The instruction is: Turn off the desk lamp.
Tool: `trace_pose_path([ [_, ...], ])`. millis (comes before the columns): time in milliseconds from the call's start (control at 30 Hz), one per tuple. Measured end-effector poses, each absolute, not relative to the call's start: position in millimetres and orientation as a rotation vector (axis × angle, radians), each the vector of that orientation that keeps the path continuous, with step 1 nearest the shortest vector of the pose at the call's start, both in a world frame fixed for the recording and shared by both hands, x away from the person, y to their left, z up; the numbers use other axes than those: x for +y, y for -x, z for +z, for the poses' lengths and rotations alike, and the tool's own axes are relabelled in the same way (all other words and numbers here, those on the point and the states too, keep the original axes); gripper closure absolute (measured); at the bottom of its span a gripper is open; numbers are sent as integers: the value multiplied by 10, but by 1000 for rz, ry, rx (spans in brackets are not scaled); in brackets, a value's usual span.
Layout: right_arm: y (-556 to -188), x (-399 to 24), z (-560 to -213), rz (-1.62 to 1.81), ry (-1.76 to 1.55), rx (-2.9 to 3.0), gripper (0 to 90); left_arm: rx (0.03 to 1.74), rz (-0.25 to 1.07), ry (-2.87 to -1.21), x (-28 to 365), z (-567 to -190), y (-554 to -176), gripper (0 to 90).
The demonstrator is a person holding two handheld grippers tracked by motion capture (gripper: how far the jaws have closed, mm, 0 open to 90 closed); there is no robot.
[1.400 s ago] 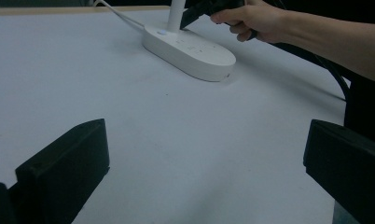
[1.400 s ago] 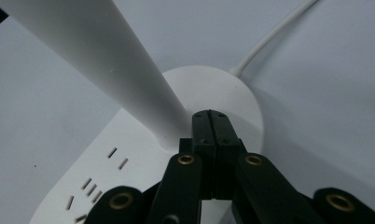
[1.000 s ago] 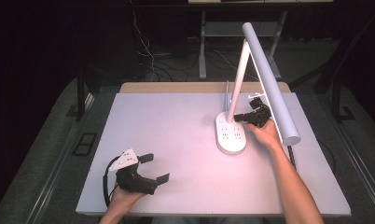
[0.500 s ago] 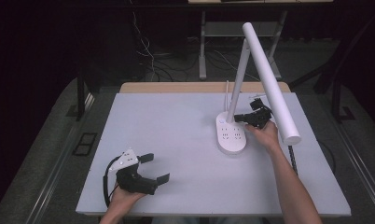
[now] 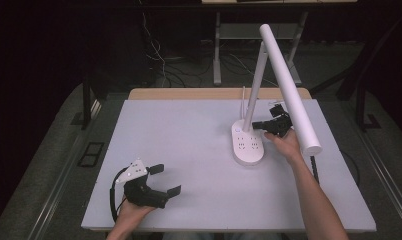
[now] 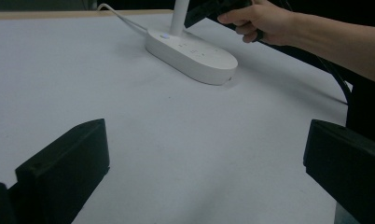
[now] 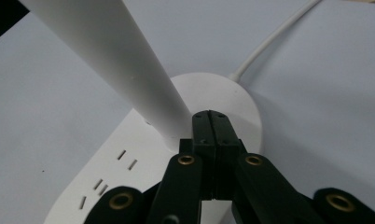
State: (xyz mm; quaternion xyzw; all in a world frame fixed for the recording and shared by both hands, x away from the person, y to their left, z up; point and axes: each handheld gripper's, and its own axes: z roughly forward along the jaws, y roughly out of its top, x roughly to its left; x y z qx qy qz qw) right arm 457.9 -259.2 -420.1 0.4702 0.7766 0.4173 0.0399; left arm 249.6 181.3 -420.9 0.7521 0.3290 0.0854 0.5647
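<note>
White plastic makes up the desk lamp (image 5: 249,142), whose oval base with its socket slots sits at about two o'clock on the worktop (image 5: 189,140), a slim stem rising from it and a long tubular head slanting down toward four o'clock. The right tongs (image 7: 209,122) are pressed together with nothing between them, their tips just beside the foot of the stem, over the base near a small button (image 6: 164,36). The left tongs (image 5: 161,180) rest at seven o'clock, spread wide and empty, well apart from the lamp.

Judging from this, the main risk is a glancing push: closed tips that slide off the rounded stem could miss the button or shove the light base sideways, dragging its cord (image 7: 274,37). The head overhangs the right hand (image 5: 285,145), so a raised wrist could knock it and tip the lamp.

Against the picture a second ago, the right tongs have edged slightly closer to the stem; the lamp and the left tongs lie as they did.
</note>
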Motion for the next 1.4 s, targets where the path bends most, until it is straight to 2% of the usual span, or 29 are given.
trace_pose_path([
  [667,-4286,-2784,-3825,1337,-1406,2338,900,776,199,-1764,1802,-4206,-2494,0],
  [700,-4260,-2795,-3808,1346,-1406,2334,849,775,199,-1764,1801,-4206,-2493,0],
  [900,-4074,-2808,-3736,1313,-1395,2324,671,773,199,-1762,1797,-4204,-2491,0],
  [967,-3961,-2808,-3715,1318,-1383,2312,573,773,199,-1762,1799,-4204,-2490,0],
  [1000,-3961,-2808,-3715,1318,-1383,2312,573,773,199,-1762,1800,-4205,-2490,0],
  [1033,-3879,-2806,-3700,1311,-1393,2302,488,776,196,-1761,1799,-4206,-2487,0],
  [1067,-3879,-2806,-3700,1311,-1393,2302,488,775,197,-1762,1802,-4206,-2487,0],
  [1167,-3759,-2818,-3701,1316,-1405,2290,362,778,197,-1755,1801,-4205,-2484,0],
  [1267,-3639,-2839,-3705,1307,-1409,2299,152,778,199,-1758,1806,-4205,-2483,0],
  [1333,-3554,-2864,-3710,1327,-1423,2289,114,779,201,-1758,1808,-4205,-2484,0],
  [1400,-3471,-2882,-3721,1327,-1428,2293,7,783,202,-1755,1809,-4205,-2484,0],
])
